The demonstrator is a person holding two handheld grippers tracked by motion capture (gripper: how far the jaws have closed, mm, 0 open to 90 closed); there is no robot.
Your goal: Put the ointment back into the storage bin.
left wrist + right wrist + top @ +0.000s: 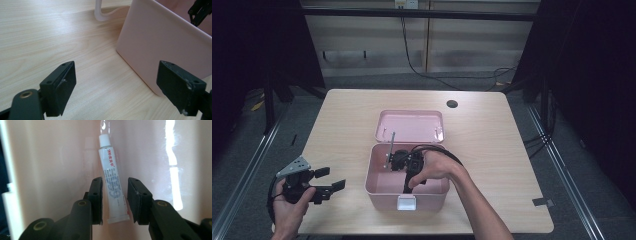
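Right gripper (pixel 115 200) reaching down into pink box (pixel 377 192), jaws parted either side of white tube (pixel 112 182) lying on box floor, not pressing it. Left gripper (pixel 116 87) hovering wide open, near left of box.

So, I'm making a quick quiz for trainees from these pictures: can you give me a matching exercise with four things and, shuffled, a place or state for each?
Things
1. white tube
2. pink box
3. left gripper
4. box lid

Places or states
A. jaws wide apart over bare tabletop, beside the box
B. lies on the box floor, between the right gripper's jaws
C. stands open near the middle of the table
D. swung back behind the box, inside facing up

Pairs: 1-B, 2-C, 3-A, 4-D
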